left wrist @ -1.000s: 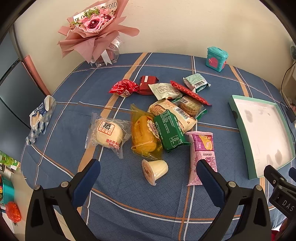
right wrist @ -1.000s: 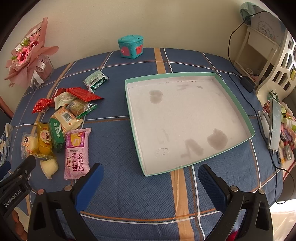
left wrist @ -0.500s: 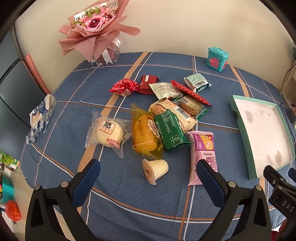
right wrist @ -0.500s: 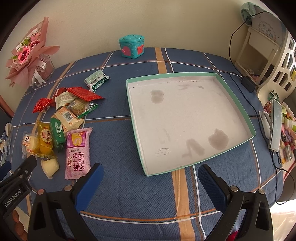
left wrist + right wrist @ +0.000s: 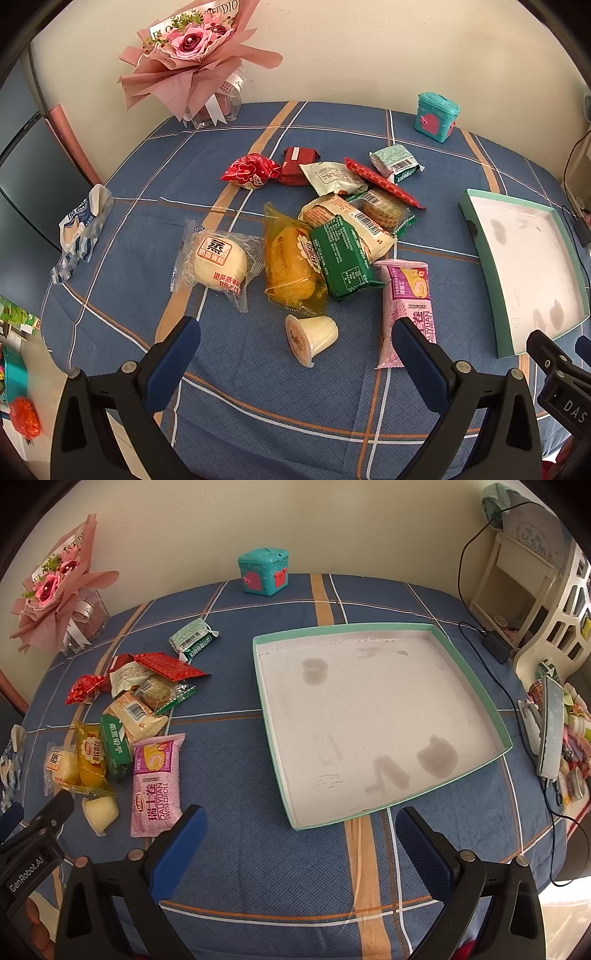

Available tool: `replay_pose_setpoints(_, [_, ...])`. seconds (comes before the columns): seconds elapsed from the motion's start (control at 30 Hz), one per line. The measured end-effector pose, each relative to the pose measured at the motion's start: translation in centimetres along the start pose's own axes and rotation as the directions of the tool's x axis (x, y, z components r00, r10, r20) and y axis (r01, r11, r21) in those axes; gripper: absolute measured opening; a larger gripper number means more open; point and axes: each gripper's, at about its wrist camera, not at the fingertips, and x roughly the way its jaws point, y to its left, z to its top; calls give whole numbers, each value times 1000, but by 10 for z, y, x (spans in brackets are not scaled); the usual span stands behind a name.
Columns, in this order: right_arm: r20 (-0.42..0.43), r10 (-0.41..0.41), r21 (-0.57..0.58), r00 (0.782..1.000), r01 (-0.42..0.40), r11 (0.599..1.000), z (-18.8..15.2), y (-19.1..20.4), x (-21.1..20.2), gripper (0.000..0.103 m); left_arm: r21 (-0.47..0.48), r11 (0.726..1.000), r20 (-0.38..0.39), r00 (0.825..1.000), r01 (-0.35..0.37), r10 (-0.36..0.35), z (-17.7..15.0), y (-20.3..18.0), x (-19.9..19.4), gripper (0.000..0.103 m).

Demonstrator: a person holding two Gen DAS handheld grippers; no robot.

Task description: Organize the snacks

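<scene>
Nothing shifted; wrapped snacks (image 5: 332, 236) lie heaped beside tray (image 5: 476, 686).

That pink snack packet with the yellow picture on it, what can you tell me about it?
The pink packet is a long, sealed, soft plastic wrapper with crimped ends, printed "Swiss Roll" with a yellow roll pictured near its top. It lies flat on the blue checked tablecloth at the near edge of the snack pile, its far end touching the green packet. Neither gripper touches it, and the shallow box stands apart.

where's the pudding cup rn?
Left wrist view, low centre: the pudding cup lies on its side, just below the yellow cake packet, left of the pink Swiss roll.
</scene>
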Motion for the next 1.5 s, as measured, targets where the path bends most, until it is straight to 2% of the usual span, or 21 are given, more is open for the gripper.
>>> replay_pose_setpoints(1.1, [-4, 5, -11, 1000, -5, 1000, -1, 4, 2, 103, -22, 1000, -23, 1000, 7, -7, -1, 5, 7, 103])
replay_pose_setpoints(1.27, [-7, 51, -20, 999, -51, 998, 5, 17, 3, 103, -46, 999, -35, 999, 21, -23, 6, 16, 9, 103])
replay_pose_setpoints(1.5, [-46, 173, -48, 984, -175, 983, 17, 53, 15, 103, -113, 988, -27, 994, 101, -105, 20, 41, 18, 103])
